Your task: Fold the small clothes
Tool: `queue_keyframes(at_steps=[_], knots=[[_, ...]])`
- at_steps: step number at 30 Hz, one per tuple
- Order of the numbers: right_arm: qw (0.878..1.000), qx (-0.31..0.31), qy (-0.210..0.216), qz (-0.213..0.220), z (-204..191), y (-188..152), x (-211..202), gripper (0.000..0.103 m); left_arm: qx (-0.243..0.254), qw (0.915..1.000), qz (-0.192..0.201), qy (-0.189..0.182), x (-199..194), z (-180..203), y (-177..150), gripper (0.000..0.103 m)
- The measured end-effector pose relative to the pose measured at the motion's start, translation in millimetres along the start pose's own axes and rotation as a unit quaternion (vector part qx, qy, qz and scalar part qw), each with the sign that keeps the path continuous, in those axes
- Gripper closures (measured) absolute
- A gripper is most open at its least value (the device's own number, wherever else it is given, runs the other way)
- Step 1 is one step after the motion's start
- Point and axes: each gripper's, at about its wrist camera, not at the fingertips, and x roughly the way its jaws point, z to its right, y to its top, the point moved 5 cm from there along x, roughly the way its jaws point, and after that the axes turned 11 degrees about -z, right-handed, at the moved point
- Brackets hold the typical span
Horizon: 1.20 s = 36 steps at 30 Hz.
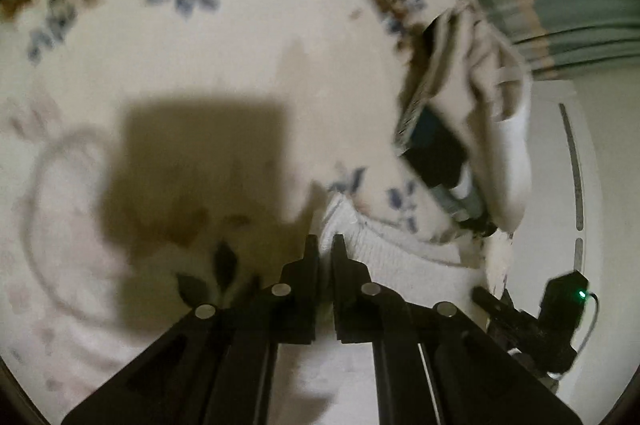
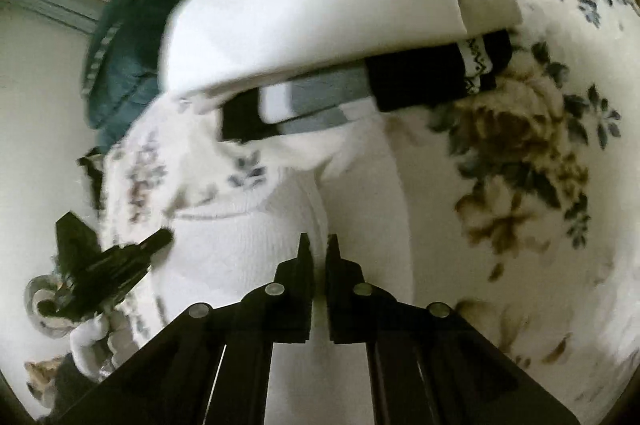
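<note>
A white ribbed sock (image 2: 248, 245) lies on the floral blanket (image 2: 532, 153). My right gripper (image 2: 318, 245) is shut on its cloth near the middle. My left gripper (image 1: 327, 245) is shut on the same sock (image 1: 400, 257) at its edge; this gripper also shows in the right wrist view (image 2: 160, 237) at the left, and the right gripper shows in the left wrist view (image 1: 480, 295) at the right. Behind lies a stack of folded clothes: white cloth (image 2: 312, 9) on top, grey and black pieces (image 2: 420, 77) under it.
A dark teal garment (image 2: 152, 17) lies at the back left by the wall. A pale pink garment (image 1: 68, 233) lies on the blanket at the left of the left wrist view. The stack of clothes (image 1: 460, 113) shows there too, by the bed's edge.
</note>
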Motion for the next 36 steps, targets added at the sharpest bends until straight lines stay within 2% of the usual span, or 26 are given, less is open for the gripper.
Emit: queue_keyframes(at_steps=[4,6,7,8,9,10,11,12,14,15,17,20,23,25,27,28,29,32,33,36], knots=[[0.998,0.014,-0.026,-0.046,16,1,30,0.098,0.021,0.9996,-0.017,0.005,6,7,-7,0.099],[0.998,0.02,-0.018,-0.054,20,-4,31,0.096,0.016,0.9994,-0.025,-0.017,1,9,-11,0.096],[0.997,0.036,0.005,-0.064,24,-6,30,0.094,0.012,0.9991,-0.027,-0.032,-4,9,-14,0.085],[0.996,0.048,0.026,-0.072,28,-8,29,0.086,0.01,0.9986,-0.026,-0.046,-10,10,-16,0.064],[0.994,0.058,0.043,-0.077,33,-10,26,0.067,0.011,0.9978,-0.021,-0.062,-19,10,-22,0.053],[0.993,0.069,0.06,-0.077,40,-13,19,0.055,0.013,0.997,-0.016,-0.075,-27,8,-28,0.039],[0.992,0.072,0.073,-0.073,45,-18,14,0.037,0.013,0.9961,-0.012,-0.087,-33,6,-35,0.037],[0.991,0.074,0.087,-0.07,50,-23,9,0.026,0.009,0.9947,-0.017,-0.101,-35,2,-45,0.037],[0.985,0.082,0.126,-0.088,58,-40,6,0.011,-0.003,0.9916,-0.047,-0.121,-27,-11,-65,0.037],[0.981,0.085,0.145,-0.099,60,-47,9,0.006,-0.007,0.9912,-0.058,-0.119,-21,-15,-71,0.037],[0.97,0.087,0.181,-0.134,64,-65,24,0.002,-0.018,0.9887,-0.084,-0.122,-3,-25,-84,0.037],[0.958,0.091,0.208,-0.176,64,-84,56,0.002,-0.028,0.9789,-0.12,-0.163,31,-23,-92,0.036],[0.942,0.094,0.25,-0.205,57,-93,87,0.0,-0.019,0.9781,-0.12,-0.169,42,-14,-86,0.035],[0.938,0.098,0.26,-0.207,52,-91,98,0.0,-0.015,0.9799,-0.111,-0.165,43,-6,-83,0.036],[0.936,0.101,0.265,-0.208,48,-88,102,0.0,0.003,0.9829,-0.099,-0.155,39,4,-82,0.053],[0.936,0.106,0.268,-0.202,47,-86,102,0.0,0.01,0.9842,-0.096,-0.148,37,8,-82,0.071],[0.937,0.104,0.268,-0.199,45,-86,102,0.002,0.013,0.9849,-0.091,-0.147,33,11,-82,0.073],[0.946,0.094,0.253,-0.181,40,-88,96,0.042,0.026,0.9881,-0.075,-0.132,22,22,-82,0.076],[0.947,0.096,0.253,-0.175,41,-89,93,0.051,0.028,0.9887,-0.071,-0.129,19,26,-83,0.076],[0.954,0.095,0.24,-0.154,38,-93,76,0.059,0.039,0.9895,-0.065,-0.123,11,41,-86,0.077]])
